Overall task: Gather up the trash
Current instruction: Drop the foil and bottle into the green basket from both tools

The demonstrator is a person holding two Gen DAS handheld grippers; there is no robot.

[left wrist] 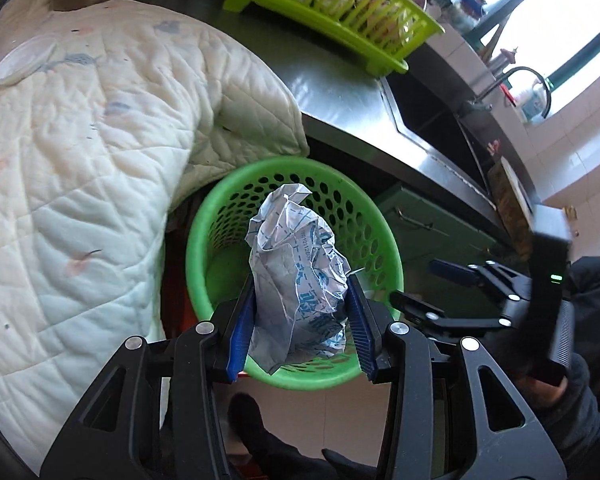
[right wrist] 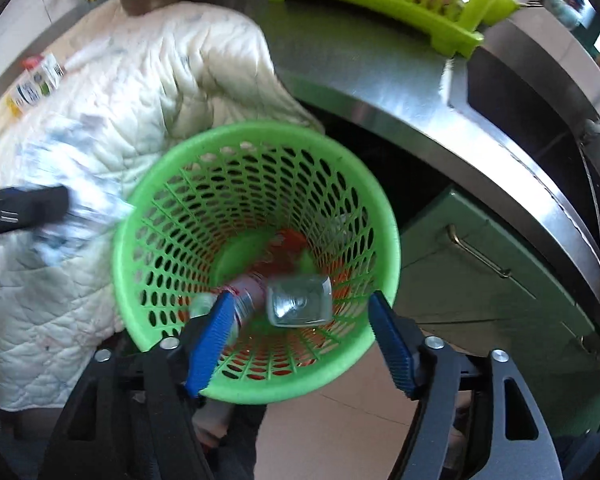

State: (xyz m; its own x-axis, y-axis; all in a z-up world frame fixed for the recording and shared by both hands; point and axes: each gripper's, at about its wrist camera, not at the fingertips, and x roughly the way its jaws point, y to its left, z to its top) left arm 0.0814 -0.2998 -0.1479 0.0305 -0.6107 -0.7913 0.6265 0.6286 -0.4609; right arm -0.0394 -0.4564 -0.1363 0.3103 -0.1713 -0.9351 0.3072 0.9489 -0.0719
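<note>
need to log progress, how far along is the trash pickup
Done: a clear bottle already lies in the green basket. In hand: the left hand-held gripper holds a crumpled wrapper over the basket. Left: drop it; a carton still lies on the quilt. The right hand-held gripper is open.

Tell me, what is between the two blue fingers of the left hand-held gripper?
In the left wrist view, a crumpled wrapper with blue print sits clamped between the fingers of the left hand-held gripper, above the green basket.
</note>
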